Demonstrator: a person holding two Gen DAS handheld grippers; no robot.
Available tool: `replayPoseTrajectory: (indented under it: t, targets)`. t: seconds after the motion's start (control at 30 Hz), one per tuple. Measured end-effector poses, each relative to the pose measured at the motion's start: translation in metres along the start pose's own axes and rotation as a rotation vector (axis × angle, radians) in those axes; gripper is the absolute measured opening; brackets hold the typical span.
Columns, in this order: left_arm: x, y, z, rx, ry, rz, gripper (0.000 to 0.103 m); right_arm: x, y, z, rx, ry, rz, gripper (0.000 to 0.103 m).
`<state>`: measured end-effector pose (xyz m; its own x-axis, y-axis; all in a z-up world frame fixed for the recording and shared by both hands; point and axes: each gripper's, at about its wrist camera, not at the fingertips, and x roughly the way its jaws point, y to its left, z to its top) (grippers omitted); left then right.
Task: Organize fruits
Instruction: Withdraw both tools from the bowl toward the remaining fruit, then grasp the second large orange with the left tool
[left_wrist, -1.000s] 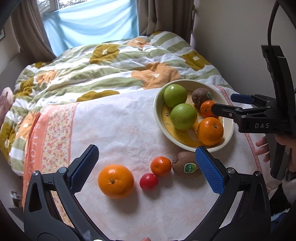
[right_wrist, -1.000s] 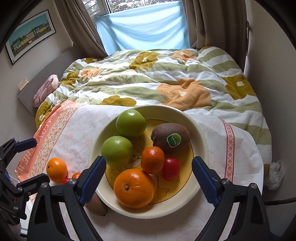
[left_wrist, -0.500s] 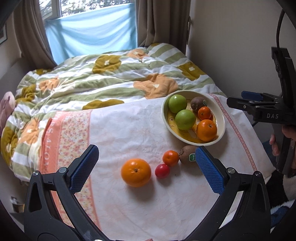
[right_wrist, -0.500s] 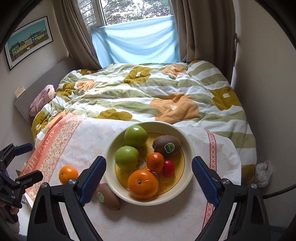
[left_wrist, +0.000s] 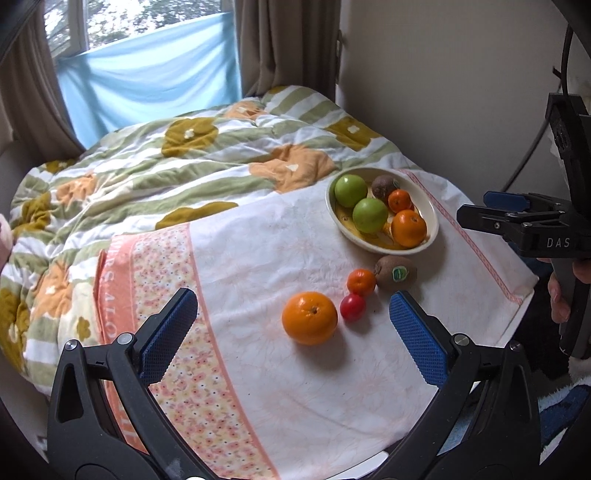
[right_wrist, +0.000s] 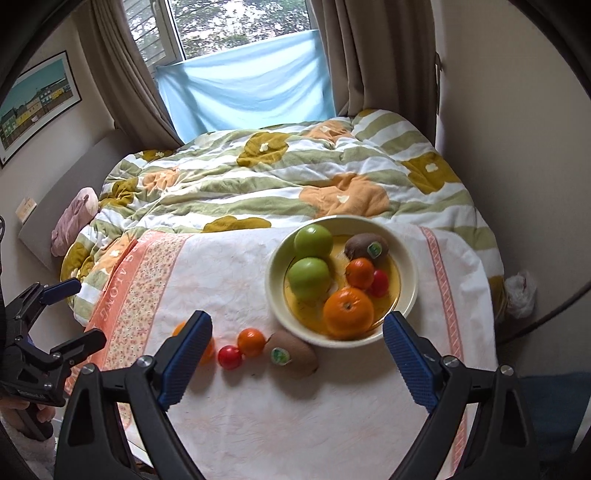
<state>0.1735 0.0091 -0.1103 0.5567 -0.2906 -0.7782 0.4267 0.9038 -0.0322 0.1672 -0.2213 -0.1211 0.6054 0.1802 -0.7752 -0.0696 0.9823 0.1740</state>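
Note:
A cream bowl (right_wrist: 408, 258) (left_wrist: 430, 216) on the white cloth holds two green apples (right_wrist: 308, 277), a kiwi (right_wrist: 365, 245), a small mandarin (right_wrist: 360, 273), a red tomato (right_wrist: 380, 282) and an orange (right_wrist: 349, 314). Outside it lie a kiwi (left_wrist: 395, 271) (right_wrist: 291, 354), a mandarin (left_wrist: 361, 282) (right_wrist: 251, 342), a red tomato (left_wrist: 352, 306) (right_wrist: 229, 357) and a big orange (left_wrist: 309, 317). My left gripper (left_wrist: 293, 334) is open and empty, held back above the cloth's near side. My right gripper (right_wrist: 295, 365) is open and empty, short of the bowl.
The white cloth with a floral orange border (left_wrist: 159, 280) covers a table against a bed with a green-striped flowered quilt (left_wrist: 177, 158). A wall stands at the right, curtains and a blue sheet (right_wrist: 243, 85) at the window. The right gripper shows at the left view's right edge (left_wrist: 517, 218).
Both grippers have pulled back and up from the table, so the fruits and bowl look smaller and farther. Both stay open. No fruit has moved.

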Motion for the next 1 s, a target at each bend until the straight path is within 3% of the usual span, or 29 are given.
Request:
replayPoseTrajectory:
  t: [0.27, 0.5, 0.77, 1.0]
  targets:
    - [0.032, 0.02, -0.015, 0.098, 0.051, -0.099, 0.103, 0.02, 0.03, -0.029, 0.102, 0.031, -0.066, 0.093]
    - [0.076, 0.016, -0.02, 0.22, 0.074, -0.191, 0.103, 0.051, 0.04, -0.052, 0.19, 0.059, -0.117, 0.093]
    - [0.119, 0.002, -0.028, 0.292, 0.122, -0.266, 0.103, 0.079, 0.044, -0.068, 0.278, 0.072, -0.114, 0.093]
    - [0.145, -0.011, -0.031, 0.329, 0.152, -0.28, 0.097, 0.092, 0.042, -0.073, 0.323, 0.077, -0.106, 0.093]
